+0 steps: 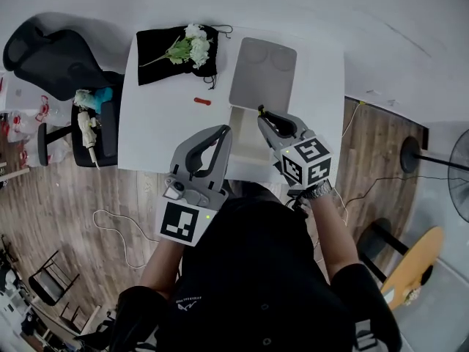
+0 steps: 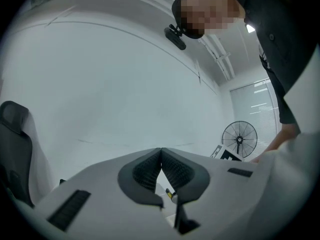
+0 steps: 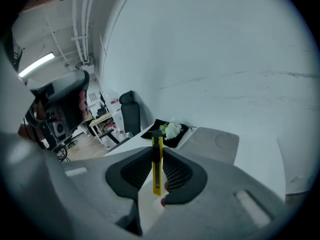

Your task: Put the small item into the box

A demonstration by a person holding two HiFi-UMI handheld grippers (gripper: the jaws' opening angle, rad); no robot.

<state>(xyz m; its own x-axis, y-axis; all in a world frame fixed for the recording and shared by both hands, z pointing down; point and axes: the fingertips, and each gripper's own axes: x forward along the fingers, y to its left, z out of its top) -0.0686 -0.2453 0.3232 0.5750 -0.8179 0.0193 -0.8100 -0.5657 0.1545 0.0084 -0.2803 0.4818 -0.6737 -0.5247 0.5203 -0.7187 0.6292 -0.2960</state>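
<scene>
A grey box stands on the white table (image 1: 157, 134) with its lid (image 1: 262, 72) raised and its pale inside (image 1: 245, 147) showing. My right gripper (image 1: 261, 113) hangs over the box, shut on a yellow utility knife (image 3: 157, 170) that stands upright between the jaws (image 3: 157, 151). Beyond the knife, the right gripper view shows the lid (image 3: 214, 143). My left gripper (image 1: 226, 129) is beside the box's left edge, shut and empty; its view (image 2: 161, 150) tilts up at the wall. A small red item (image 1: 202, 101) lies on the table left of the lid.
A black cloth (image 1: 157, 53) with white flowers (image 1: 194, 46) lies at the table's far left corner. A black office chair (image 1: 58, 57) and a seat with clutter (image 1: 94, 119) stand to the left. A standing fan (image 1: 458, 174) and cables are on the wooden floor to the right.
</scene>
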